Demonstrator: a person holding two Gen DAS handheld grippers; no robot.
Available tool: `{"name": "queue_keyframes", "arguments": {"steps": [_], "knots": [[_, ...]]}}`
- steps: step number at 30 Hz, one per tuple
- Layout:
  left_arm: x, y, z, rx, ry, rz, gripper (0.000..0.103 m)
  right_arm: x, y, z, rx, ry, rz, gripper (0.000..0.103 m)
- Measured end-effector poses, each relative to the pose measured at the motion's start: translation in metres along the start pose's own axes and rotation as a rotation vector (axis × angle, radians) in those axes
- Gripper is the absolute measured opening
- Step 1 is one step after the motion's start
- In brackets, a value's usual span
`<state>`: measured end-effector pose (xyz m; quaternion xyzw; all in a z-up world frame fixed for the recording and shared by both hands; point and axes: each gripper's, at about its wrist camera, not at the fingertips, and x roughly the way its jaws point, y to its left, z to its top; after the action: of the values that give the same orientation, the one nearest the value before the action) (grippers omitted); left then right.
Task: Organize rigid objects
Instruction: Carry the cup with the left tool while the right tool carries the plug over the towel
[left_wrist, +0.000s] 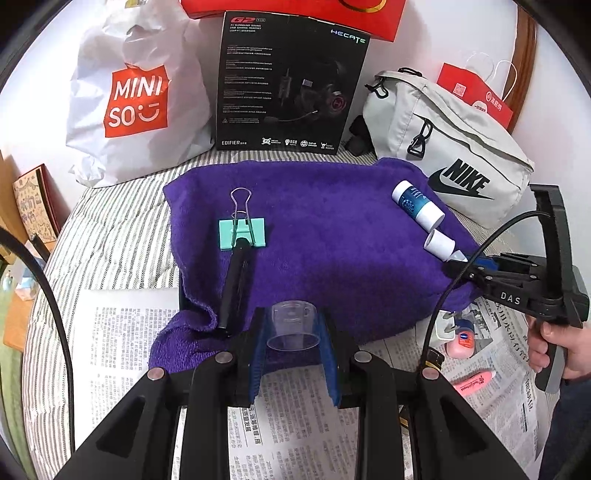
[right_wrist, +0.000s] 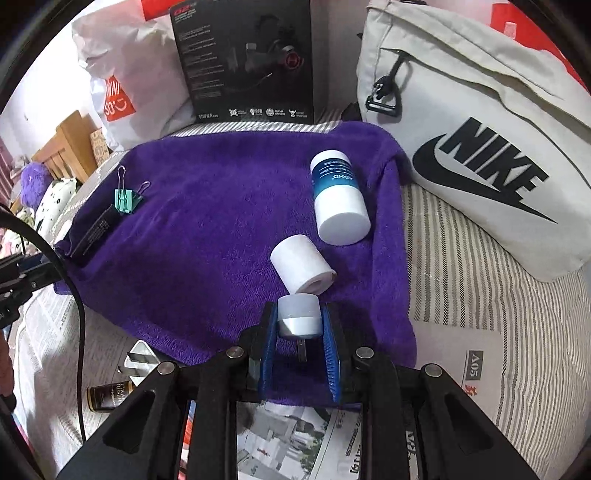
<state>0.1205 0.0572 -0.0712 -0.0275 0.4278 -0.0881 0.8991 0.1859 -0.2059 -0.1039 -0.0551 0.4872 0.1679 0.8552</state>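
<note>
Two grippers work over one purple towel (left_wrist: 332, 229) spread on a striped bedcover (right_wrist: 480, 295). Nearest the lens in the left wrist view, the left gripper (left_wrist: 293, 341) is closed part-way on one clear cup (left_wrist: 293, 326), its blue pads pressing both sides, held over the towel's near edge, with newspaper (left_wrist: 295, 424) below. In the right wrist view, the right gripper (right_wrist: 299, 326) clamps one small white plug (right_wrist: 298, 319), prongs pointing back toward the camera, above the towel's near right corner.

Just beyond that plug lies one white cap (right_wrist: 303, 264) on its side, and past it one white bottle (right_wrist: 340, 197) with a blue label, also on its side near the towel's right edge. Across the towel, by its left edge, one black tube (left_wrist: 234, 284) lies end-on to one green binder clip (left_wrist: 242, 232). The middle of the towel between the two groups is bare pile.

Off the towel on the newspaper sit one white charger (right_wrist: 140, 363) and one small dark bottle (right_wrist: 109, 397) at the near left in the right wrist view; the left wrist view shows one pink jar (left_wrist: 461, 341) and one pink tube (left_wrist: 474, 384) near the person's right hand (left_wrist: 554, 350).

At the back, hemming the far edge, stand one white Miniso bag (left_wrist: 136, 99), one black headset box (left_wrist: 291, 85) and one grey Nike pouch (left_wrist: 450, 147), with two red paper bags behind them (left_wrist: 295, 14) (left_wrist: 476, 96).
</note>
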Motion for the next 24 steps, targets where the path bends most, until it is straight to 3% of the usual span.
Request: {"name": "queue_keyframes", "arguments": {"steps": [6, 17, 24], "knots": [[0.004, -0.002, 0.004, 0.007, 0.009, 0.0, 0.026, 0.006, -0.003, 0.006, -0.027, 0.038, 0.051, 0.024], [0.018, -0.001, 0.01, -0.003, 0.025, -0.005, 0.026, 0.012, -0.004, 0.009, -0.052, 0.05, 0.043, 0.025], [0.032, 0.008, 0.016, -0.012, 0.045, 0.005, 0.026, 0.006, -0.004, 0.008, -0.051, 0.044, 0.027, 0.035]]}}
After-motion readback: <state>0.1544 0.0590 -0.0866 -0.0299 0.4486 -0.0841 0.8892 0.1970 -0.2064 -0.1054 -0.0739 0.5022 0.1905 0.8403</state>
